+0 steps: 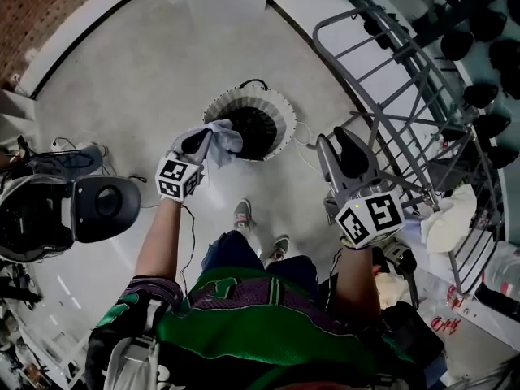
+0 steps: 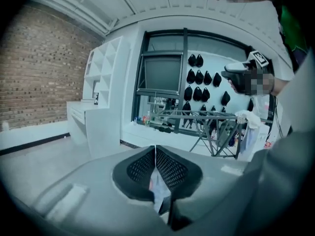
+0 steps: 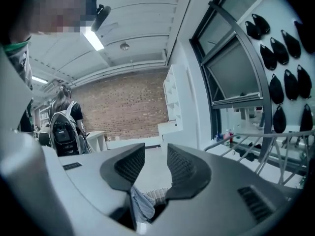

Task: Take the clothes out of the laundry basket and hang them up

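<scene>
The left gripper (image 1: 197,142) clamps a pale cloth (image 1: 225,140) over the left rim of the white laundry basket (image 1: 280,116). The right gripper (image 1: 345,154) has its jaws apart and empty, beside the drying rack (image 1: 406,112) at right.

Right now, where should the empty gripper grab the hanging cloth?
Grab the cloth by its loose bunched end, probably coming from the right. The left gripper pinches one edge, and the rest droops rightward above the laundry basket, nearest the open right gripper.
</scene>
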